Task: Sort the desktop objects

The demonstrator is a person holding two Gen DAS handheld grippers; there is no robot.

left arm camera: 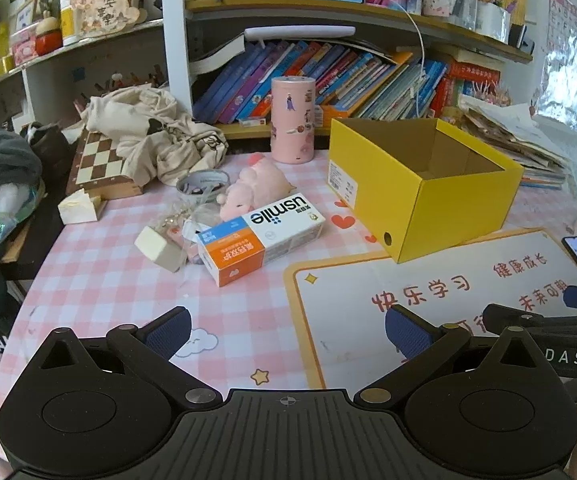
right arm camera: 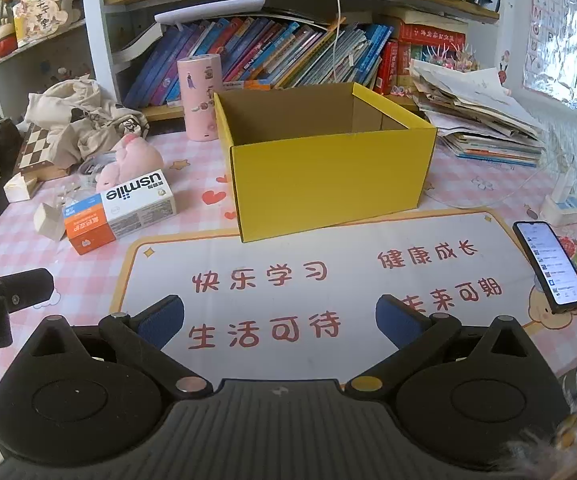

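we see yellow box point(right arm camera: 328, 184) empty. toothpaste box point(left arm camera: 262, 236), pink plush point(left arm camera: 256, 184), small block point(left arm camera: 159, 247) wait on worktop point(left arm camera: 100, 280). left tool point(left arm camera: 286, 330), right tool point(right arm camera: 280, 320) wide apart, holding nothing. sorting not begun.

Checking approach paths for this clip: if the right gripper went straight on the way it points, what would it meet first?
Most likely the printed desk mat, since the open right gripper tilts down at it with nothing between. The yellow box stands further along that line; depth is hard to judge.

Our two handheld tools: left tongs point(left arm camera: 288, 330) and right tongs point(right arm camera: 280, 320) share matte black ribbed bodies, round pivot housings, silver and brass screw heads, blue-padded fingers point(left arm camera: 168, 330).
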